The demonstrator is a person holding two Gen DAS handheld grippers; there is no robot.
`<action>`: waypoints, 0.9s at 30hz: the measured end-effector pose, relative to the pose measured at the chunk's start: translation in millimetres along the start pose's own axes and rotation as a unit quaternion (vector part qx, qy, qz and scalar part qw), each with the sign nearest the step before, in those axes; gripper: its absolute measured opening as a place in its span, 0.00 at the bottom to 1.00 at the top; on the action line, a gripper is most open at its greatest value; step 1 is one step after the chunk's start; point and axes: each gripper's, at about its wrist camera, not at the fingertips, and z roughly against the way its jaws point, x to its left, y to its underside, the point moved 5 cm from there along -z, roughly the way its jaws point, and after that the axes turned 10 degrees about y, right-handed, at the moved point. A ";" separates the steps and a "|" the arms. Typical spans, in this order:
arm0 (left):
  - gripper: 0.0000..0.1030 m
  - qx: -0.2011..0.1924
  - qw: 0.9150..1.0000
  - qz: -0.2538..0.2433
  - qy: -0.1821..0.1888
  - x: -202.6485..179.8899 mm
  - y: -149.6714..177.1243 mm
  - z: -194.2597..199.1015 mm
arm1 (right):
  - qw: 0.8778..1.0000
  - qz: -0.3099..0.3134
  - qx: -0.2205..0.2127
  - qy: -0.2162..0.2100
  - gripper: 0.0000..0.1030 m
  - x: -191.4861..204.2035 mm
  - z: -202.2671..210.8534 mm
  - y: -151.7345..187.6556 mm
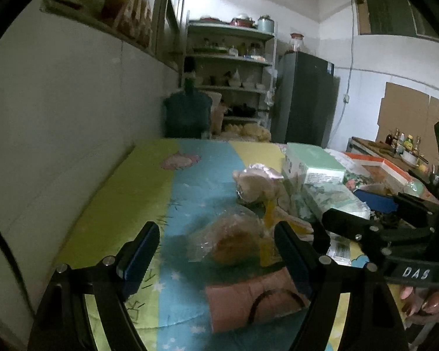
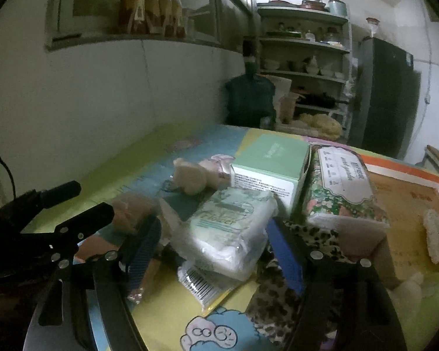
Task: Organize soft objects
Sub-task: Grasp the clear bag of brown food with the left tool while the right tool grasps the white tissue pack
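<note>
In the left wrist view my left gripper (image 1: pixel 216 234) is open over the bright patterned mat (image 1: pixel 117 204). A clear bag with a brown bun (image 1: pixel 228 242) lies between its fingers, untouched. A pink cloth pouch (image 1: pixel 248 301) with a black hair band lies just below it. A beige plush toy (image 1: pixel 257 181) sits farther back. In the right wrist view my right gripper (image 2: pixel 213 228) is open, and a white tissue pack (image 2: pixel 228 234) lies between its fingers, apart from the pads. Leopard-print cloth (image 2: pixel 292 266) lies under the right finger.
A mint-green box (image 2: pixel 269 163), a floral tissue pack (image 2: pixel 345 187) and an orange-rimmed cardboard box (image 2: pixel 409 193) crowd the right side. A barcoded swab packet (image 2: pixel 202 283) lies in front. A wall runs along the left. Shelves (image 1: pixel 231 67) and a fridge (image 1: pixel 304 99) stand behind.
</note>
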 end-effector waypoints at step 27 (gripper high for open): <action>0.42 0.116 0.992 0.050 0.029 27.2 10.5 -48.8 | 1.000 0.005 -0.004 -0.011 0.56 -2.0 3.2 5.1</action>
